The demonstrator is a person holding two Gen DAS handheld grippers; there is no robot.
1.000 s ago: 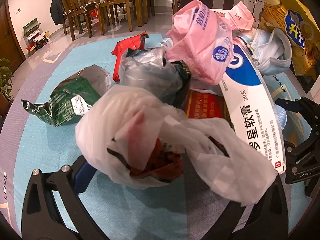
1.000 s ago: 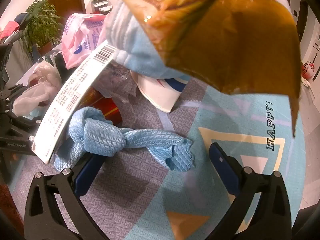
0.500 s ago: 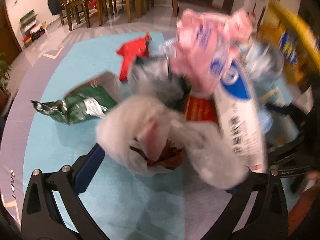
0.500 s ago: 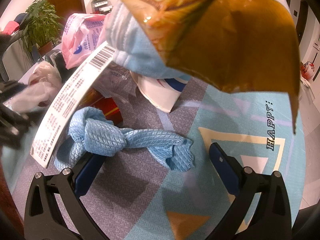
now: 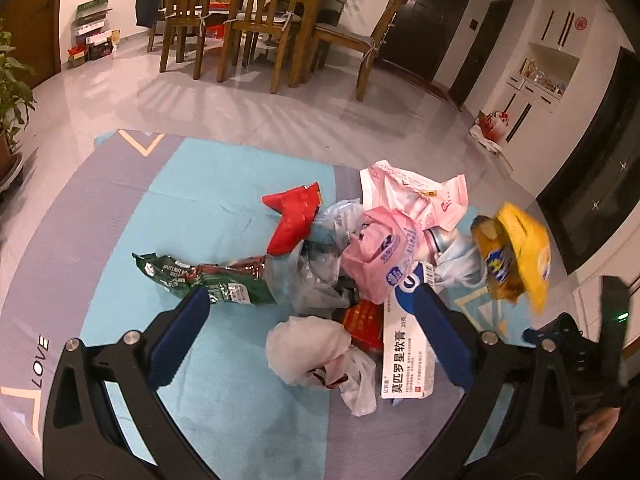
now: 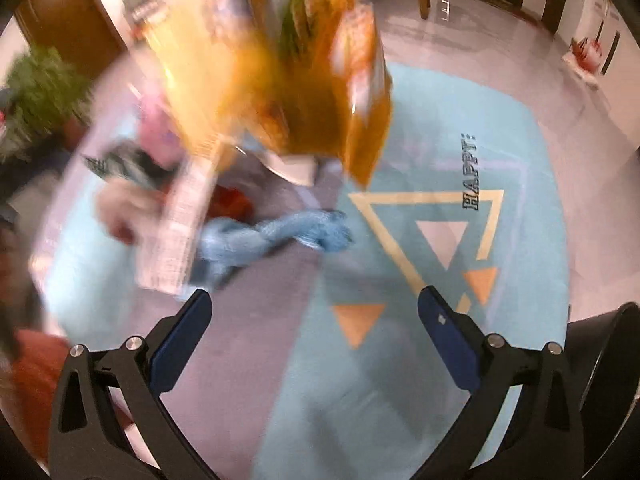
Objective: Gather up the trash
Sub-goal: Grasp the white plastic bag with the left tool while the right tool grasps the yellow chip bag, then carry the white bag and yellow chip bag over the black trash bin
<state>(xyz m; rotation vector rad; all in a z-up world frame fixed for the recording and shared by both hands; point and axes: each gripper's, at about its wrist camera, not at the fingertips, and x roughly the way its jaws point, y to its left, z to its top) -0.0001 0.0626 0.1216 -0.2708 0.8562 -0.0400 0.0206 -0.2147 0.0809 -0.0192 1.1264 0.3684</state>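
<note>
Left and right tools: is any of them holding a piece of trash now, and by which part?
Neither. The left tool and right tool are both open, with nothing between their fingers.

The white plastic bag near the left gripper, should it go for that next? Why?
Probably yes: lower the left gripper toward the white plastic bag and close on it. The fingers are spread wide and hold nothing, and that bag is the piece of the trash pile lying nearest between them on the mat. The right gripper is also open, but its view is blurred.
</note>
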